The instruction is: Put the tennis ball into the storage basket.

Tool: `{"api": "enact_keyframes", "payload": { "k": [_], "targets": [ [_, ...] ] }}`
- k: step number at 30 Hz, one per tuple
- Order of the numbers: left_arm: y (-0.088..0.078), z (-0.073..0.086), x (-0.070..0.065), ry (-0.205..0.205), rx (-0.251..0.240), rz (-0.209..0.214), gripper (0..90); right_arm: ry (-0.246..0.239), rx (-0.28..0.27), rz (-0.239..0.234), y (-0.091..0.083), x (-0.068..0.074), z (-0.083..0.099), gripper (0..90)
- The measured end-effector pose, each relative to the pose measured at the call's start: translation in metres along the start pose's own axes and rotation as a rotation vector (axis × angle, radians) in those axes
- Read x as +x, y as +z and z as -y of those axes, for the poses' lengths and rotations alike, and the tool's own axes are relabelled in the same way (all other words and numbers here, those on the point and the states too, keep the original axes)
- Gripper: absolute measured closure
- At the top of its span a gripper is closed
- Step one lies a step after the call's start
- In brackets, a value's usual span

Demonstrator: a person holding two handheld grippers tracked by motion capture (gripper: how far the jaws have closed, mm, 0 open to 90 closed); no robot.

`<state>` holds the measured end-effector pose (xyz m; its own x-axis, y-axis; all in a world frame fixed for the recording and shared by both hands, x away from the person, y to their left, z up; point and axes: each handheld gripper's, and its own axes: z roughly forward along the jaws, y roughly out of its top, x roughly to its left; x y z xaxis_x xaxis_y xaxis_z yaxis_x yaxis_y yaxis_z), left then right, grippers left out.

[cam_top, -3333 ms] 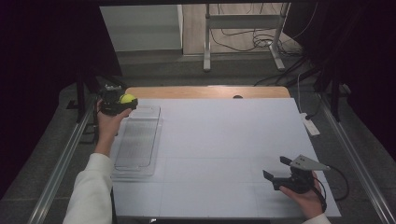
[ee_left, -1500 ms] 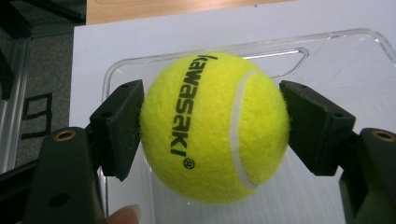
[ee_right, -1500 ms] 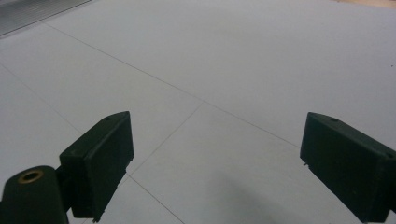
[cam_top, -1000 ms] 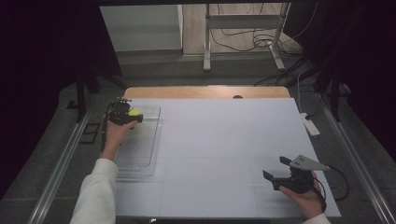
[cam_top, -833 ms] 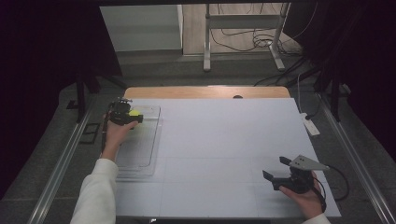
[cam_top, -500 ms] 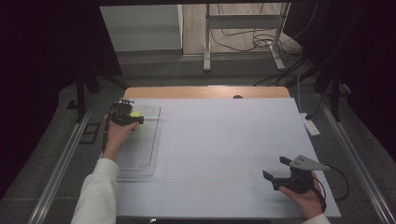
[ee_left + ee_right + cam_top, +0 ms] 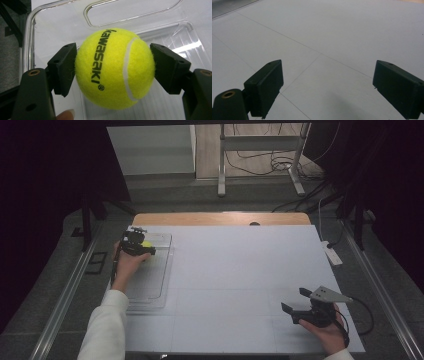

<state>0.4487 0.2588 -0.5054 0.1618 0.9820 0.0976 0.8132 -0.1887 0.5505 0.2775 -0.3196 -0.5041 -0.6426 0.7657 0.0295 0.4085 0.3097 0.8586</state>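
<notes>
Over the far end of the clear plastic tray (image 7: 161,287) at the surface's left, the left gripper (image 7: 136,242) has carried in the yellow tennis ball (image 7: 114,68), jaws clamped on it, seemingly ready to set down. The right gripper (image 7: 307,306) rests near the front, jaws apart, empty.

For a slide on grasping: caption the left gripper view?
Left claw shut on a yellow tennis ball above a clear tray.

From above the near edge we look forward and down over the white-topped desk (image 7: 240,270). Our 2 gripper cameras sit close: 1 faces the clear plastic tray (image 7: 50,32) (image 7: 162,270), 1 the bare desk top (image 7: 337,37).
</notes>
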Motion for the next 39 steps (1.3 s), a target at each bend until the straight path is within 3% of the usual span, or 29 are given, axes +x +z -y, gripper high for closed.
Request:
{"api": "enact_keyframes", "payload": {
  "k": [11, 26, 39],
  "targets": [
    [-0.001, 0.0, 0.0, -0.001, -0.004, -0.001, 23.4, 0.001, 0.0, -0.001, 0.0, 0.0, 0.0, 10.2],
    [-0.016, -0.002, 0.0, -0.026, -0.089, 0.051, 17.5, -0.001, 0.0, -0.002, 0.0, 0.0, 0.0, 10.2],
    [-0.039, 0.003, 0.01, -0.056, -0.192, 0.109, 16.8, -0.002, -0.005, -0.003, 0.0, 0.0, 0.0, 10.2]
  ]
}}
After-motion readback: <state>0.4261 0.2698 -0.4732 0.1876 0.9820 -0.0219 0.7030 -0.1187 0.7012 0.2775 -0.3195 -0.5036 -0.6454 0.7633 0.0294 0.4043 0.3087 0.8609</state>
